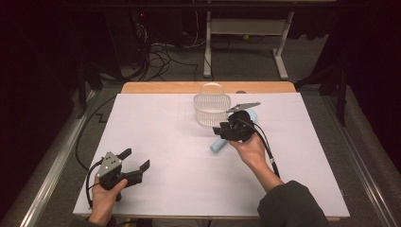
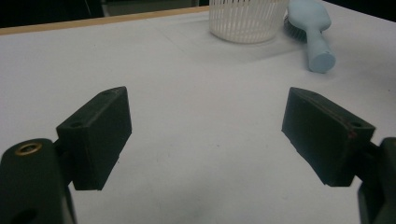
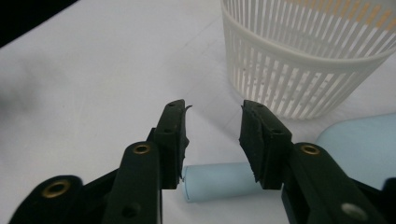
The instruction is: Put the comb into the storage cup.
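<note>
A white sheet (image 1: 189, 156) covers the table, with a strip of bare wooden edge (image 1: 156, 87) showing along the far side. Beyond it the room is dark: grey floor, a tangle of black cables (image 1: 156, 59) and the white legs of another table (image 1: 246, 42). Near the far middle of the sheet stands a white slatted plastic basket (image 1: 211, 109), upright and open at the top. Just to its right lies a light blue hairbrush (image 1: 221, 144), its head (image 2: 308, 16) close beside the basket wall and its handle reaching back toward the person's side; in the left gripper view the bristles show along the side of the head that faces the basket. The person's right hand (image 1: 250, 150) comes in from the lower right, dark sleeve at the forearm, and holds the right gripper (image 1: 221, 130) low over the brush handle, pointing left toward the basket. In the right gripper view its jaws stand part-way apart above the blunt end of the handle (image 3: 217, 181), which lies under and between them; the pads do not press on it, so the brush lies loose on the sheet. The left hand (image 1: 106, 191) rests near the front left corner of the sheet, well apart from basket and brush, with the left gripper (image 1: 137, 161) pointing to the right across the sheet. Its jaws are spread wide, nothing but bare white sheet between them.
</note>
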Available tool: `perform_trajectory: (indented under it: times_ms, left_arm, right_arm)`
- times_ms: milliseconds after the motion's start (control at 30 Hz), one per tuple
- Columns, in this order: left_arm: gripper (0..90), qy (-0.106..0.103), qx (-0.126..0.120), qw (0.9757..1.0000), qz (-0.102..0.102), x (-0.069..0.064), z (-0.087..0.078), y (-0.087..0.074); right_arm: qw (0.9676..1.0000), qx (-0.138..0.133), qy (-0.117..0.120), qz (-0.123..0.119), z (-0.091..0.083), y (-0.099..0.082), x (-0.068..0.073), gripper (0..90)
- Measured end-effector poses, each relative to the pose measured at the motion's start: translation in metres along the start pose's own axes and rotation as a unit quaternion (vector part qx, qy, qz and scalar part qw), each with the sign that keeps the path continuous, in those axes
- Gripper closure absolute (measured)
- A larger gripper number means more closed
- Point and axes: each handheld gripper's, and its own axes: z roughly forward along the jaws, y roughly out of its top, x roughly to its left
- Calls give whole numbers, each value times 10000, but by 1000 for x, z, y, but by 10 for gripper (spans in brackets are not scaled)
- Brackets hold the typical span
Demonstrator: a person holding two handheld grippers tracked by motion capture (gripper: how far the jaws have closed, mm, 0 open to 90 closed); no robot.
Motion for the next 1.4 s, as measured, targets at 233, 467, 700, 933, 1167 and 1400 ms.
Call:
perform_trajectory:
  times_ms: [233, 467, 700, 933, 1167, 1400]
  left_arm:
    - [169, -8, 2, 10000, -4, 0, 0, 0]
    - [168, -5, 1, 10000, -9, 0, 0, 0]
    - [168, 38, -1, 10000, -12, 1, 0, 0]
    - [167, 75, 26, 10000, -9, 3, -1, -1]
    - [166, 64, 64, 9999, 46, 1, 0, -1]
    - [156, 140, 96, 9998, 39, 2, -1, -1]
  right_arm:
    - [9977, 674, -100, -23, 20, 5, -1, 741]
    - [9929, 1166, -223, -81, 38, 10, -2, 847]
    - [9899, 1373, -353, 33, 50, 12, -4, 900]
    - [9863, 1593, -417, 27, 63, 12, -3, 900]
    - [9839, 1736, -415, 9, 65, 10, -1, 900]
    - [9815, 1869, -429, 1, 66, 8, -1, 900]
